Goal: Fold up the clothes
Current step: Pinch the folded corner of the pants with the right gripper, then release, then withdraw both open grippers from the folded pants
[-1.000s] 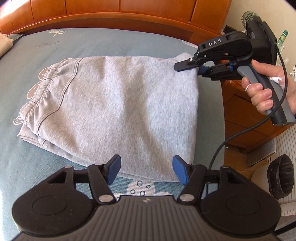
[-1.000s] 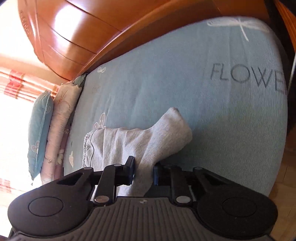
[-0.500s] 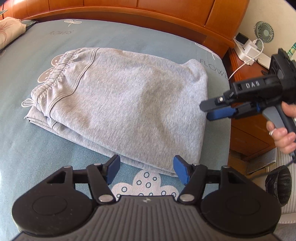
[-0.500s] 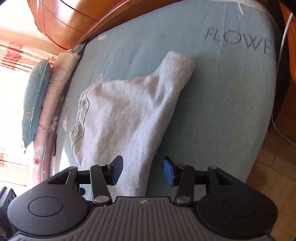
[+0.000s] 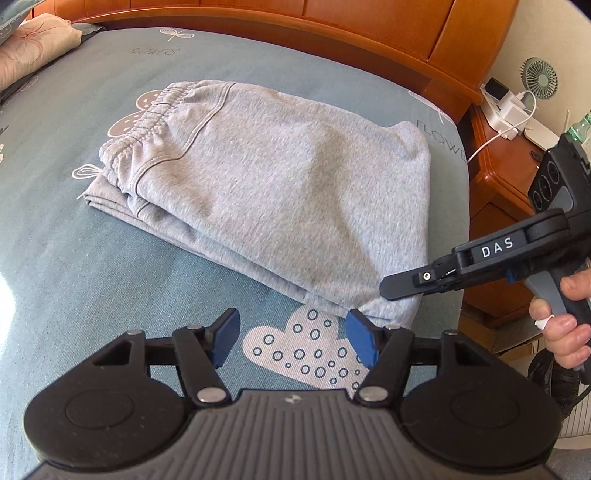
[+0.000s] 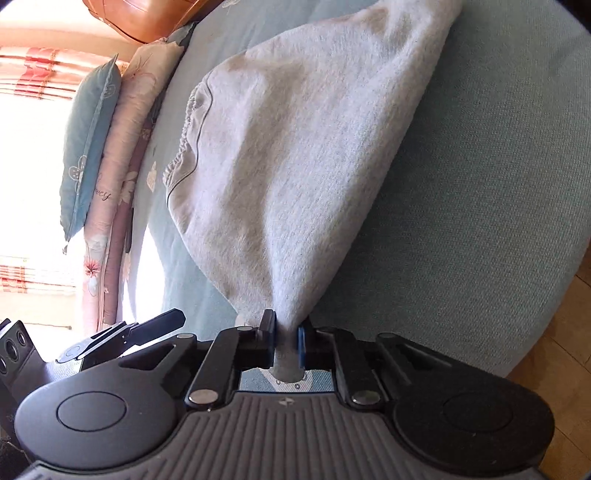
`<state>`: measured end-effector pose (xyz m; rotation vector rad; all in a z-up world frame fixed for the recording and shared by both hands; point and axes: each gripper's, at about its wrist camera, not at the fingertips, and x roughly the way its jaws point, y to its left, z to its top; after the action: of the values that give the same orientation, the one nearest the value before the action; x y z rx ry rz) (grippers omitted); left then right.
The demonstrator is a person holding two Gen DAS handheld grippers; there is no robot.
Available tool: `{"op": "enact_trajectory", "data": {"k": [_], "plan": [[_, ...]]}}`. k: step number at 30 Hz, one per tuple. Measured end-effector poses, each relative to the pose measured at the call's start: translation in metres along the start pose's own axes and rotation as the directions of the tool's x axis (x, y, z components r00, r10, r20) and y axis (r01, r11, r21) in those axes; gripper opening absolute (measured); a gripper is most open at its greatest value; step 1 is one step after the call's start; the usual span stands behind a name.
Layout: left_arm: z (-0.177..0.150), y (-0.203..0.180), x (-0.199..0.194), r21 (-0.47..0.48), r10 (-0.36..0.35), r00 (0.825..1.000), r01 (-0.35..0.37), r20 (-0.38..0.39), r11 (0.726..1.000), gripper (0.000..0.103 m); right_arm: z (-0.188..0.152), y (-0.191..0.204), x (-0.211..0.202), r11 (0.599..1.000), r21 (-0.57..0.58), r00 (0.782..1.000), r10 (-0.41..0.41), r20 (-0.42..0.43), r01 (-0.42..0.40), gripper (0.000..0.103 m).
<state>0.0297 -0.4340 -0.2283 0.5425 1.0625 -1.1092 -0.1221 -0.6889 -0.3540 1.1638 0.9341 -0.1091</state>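
Observation:
Folded grey sweatpants [image 5: 277, 192] lie on the blue-green bed sheet [image 5: 110, 277], waistband at the far left. My right gripper [image 6: 287, 334] is at the garment's near right corner; its jaws are closing and the blue pads pinch a bunch of grey cloth [image 6: 295, 166] between them. In the left wrist view the right gripper [image 5: 391, 290] reaches in from the right, held by a hand [image 5: 565, 325]. My left gripper [image 5: 291, 334] stands open just short of the garment's near edge, with only the sheet's cloud print between its pads.
A wooden headboard [image 5: 332, 33] runs along the far side. The bed's edge drops off at the right, beside a wooden nightstand [image 5: 498, 166] with chargers and a small fan. Pillows [image 6: 110, 147] are stacked at the bed's far end.
My right gripper let go of the garment's far right corner, opened, came down to the near right corner and closed on the cloth there. My left gripper drew back a little from the garment's edge.

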Motion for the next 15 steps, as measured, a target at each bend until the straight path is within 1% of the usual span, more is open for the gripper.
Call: {"op": "enact_trajectory", "data": {"k": [1, 2, 3, 4, 6, 7, 8, 9, 11, 12, 13, 15], "plan": [[0.0, 0.001, 0.0, -0.002, 0.002, 1.0, -0.002, -0.004, 1.0, 0.065, 0.0, 0.003, -0.002, 1.0, -0.008, 1.0, -0.005, -0.006, 0.005, 0.014], [0.0, 0.001, 0.001, -0.004, 0.004, 1.0, -0.004, -0.009, 1.0, 0.065, 0.0, 0.005, -0.003, 1.0, -0.013, 1.0, -0.013, -0.015, 0.012, 0.019], [0.001, 0.002, 0.0, -0.001, 0.006, 1.0, -0.006, -0.011, 1.0, 0.065, 0.002, 0.001, 0.002, 0.999, 0.001, 0.998, -0.037, -0.051, 0.037, 0.025], [0.004, 0.002, -0.001, 0.011, 0.005, 1.0, -0.005, -0.003, 1.0, 0.065, 0.003, -0.003, 0.004, 0.997, 0.013, 0.994, -0.069, -0.086, 0.07, 0.026], [0.012, 0.001, -0.003, 0.046, 0.003, 1.0, -0.004, 0.027, 0.999, 0.065, -0.001, -0.004, -0.007, 0.997, 0.002, 0.991, -0.08, -0.103, 0.081, 0.028], [0.017, 0.001, -0.003, 0.071, 0.004, 0.999, -0.008, 0.045, 0.997, 0.065, -0.002, -0.001, -0.015, 0.995, -0.022, 0.991, -0.099, -0.094, 0.098, 0.028], [0.024, -0.001, -0.002, 0.107, 0.011, 0.997, -0.018, 0.071, 0.994, 0.067, -0.003, 0.004, -0.027, 0.989, -0.061, 0.988, -0.136, -0.072, 0.132, 0.028], [0.032, -0.003, -0.001, 0.15, 0.019, 0.995, -0.034, 0.103, 0.988, 0.07, -0.001, 0.01, -0.039, 0.98, -0.112, 0.985, -0.17, -0.03, 0.165, 0.028], [0.047, -0.008, 0.007, 0.239, 0.033, 0.982, -0.078, 0.184, 0.968, 0.071, 0.006, 0.023, -0.059, 0.947, -0.215, 0.971, -0.23, 0.067, 0.239, 0.029], [0.054, -0.011, 0.012, 0.275, 0.037, 0.975, -0.098, 0.218, 0.956, 0.071, 0.016, 0.031, -0.067, 0.918, -0.277, 0.957, -0.258, 0.133, 0.285, 0.032], [0.061, -0.013, 0.019, 0.299, 0.037, 0.97, -0.11, 0.241, 0.948, 0.071, 0.026, 0.038, -0.074, 0.884, -0.333, 0.941, -0.276, 0.198, 0.329, 0.032], [0.072, -0.013, 0.036, 0.316, 0.03, 0.964, -0.115, 0.263, 0.942, 0.071, 0.053, 0.038, -0.082, 0.832, -0.422, 0.924, -0.258, 0.282, 0.361, 0.032]]}}
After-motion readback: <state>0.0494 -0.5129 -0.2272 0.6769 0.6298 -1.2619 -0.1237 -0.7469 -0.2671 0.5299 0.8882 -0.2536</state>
